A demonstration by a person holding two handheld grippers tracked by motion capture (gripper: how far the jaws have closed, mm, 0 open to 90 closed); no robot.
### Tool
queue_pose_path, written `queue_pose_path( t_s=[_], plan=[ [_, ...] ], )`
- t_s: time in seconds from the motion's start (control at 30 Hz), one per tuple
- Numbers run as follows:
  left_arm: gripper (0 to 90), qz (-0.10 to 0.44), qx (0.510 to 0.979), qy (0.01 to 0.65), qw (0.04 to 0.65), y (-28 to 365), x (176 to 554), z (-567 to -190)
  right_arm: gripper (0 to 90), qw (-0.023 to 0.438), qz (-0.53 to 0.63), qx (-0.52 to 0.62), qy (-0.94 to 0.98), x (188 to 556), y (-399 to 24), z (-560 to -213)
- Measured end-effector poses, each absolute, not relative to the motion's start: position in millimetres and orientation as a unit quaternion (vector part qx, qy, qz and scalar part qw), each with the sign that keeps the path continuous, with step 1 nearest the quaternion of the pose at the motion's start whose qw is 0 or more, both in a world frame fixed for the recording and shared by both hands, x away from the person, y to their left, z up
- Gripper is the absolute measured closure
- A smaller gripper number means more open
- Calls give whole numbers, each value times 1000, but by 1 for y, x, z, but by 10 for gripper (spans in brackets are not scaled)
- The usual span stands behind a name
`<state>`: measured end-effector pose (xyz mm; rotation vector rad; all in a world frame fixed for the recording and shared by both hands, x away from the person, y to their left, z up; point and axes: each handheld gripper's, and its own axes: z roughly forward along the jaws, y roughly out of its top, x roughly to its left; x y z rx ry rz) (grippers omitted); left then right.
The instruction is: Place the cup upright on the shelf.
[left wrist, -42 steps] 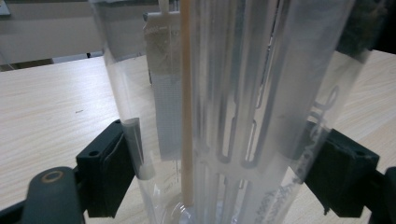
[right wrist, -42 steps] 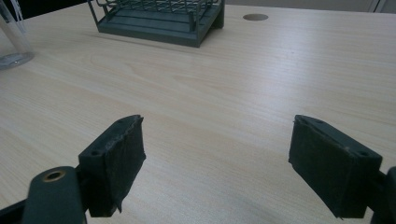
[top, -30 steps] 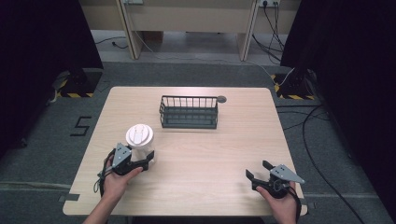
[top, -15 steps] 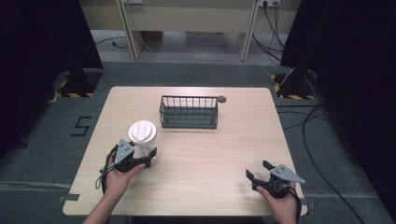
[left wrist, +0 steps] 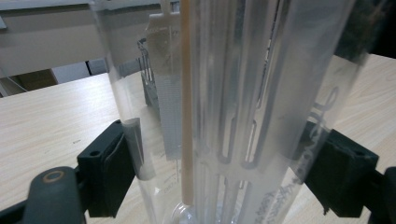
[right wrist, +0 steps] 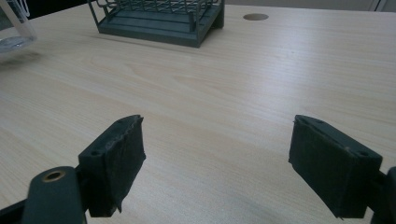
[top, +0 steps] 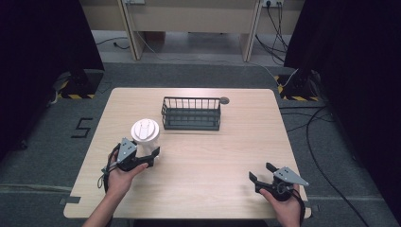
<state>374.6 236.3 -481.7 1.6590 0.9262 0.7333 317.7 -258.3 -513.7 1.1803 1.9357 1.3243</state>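
Note:
A clear plastic cup [top: 145, 131] with a white lid stands upright at the table's left. My left gripper [top: 147, 152] is shut on its lower part. In the left gripper view the cup [left wrist: 224, 93] sits between both black pads [left wrist: 109, 172], which press its walls. Inside it are clear plastic cutlery and a pale wooden stick [left wrist: 187, 116]. Whether the cup rests on the table or hangs just above it I cannot tell. My right gripper [top: 261, 172] stands open near the front right edge, and the right gripper [right wrist: 229, 158] has only bare wood between its pads.
A dark wire basket [top: 191, 113] stands at the middle back of the wooden table [top: 213, 156], just right of the cup. A round cable hole [top: 224, 100] lies behind it. The basket [right wrist: 159, 18], the hole [right wrist: 255, 17] and the cup's base [right wrist: 14, 32] lie ahead in the right gripper view.
My left gripper has moved the cup slightly right and away, toward the basket. The right gripper has stayed still and open.

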Motion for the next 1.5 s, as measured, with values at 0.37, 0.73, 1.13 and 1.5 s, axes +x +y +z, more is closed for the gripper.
queue_pose_path(
  t_s=[0.37,0.73,1.13,1.5],
  plan=[
    [180,307,696,374,530,228,383,-468,187,254,488,436,713,318,-259,-514],
    [180,301,697,369,536,217,392,-462,187,254,489,435,712,318,-259,-514],
    [180,303,696,368,537,214,399,-455,187,253,489,436,712,318,-259,-514],
    [180,306,699,359,537,209,406,-448,187,253,489,436,712,318,-259,-514]
  ],
)
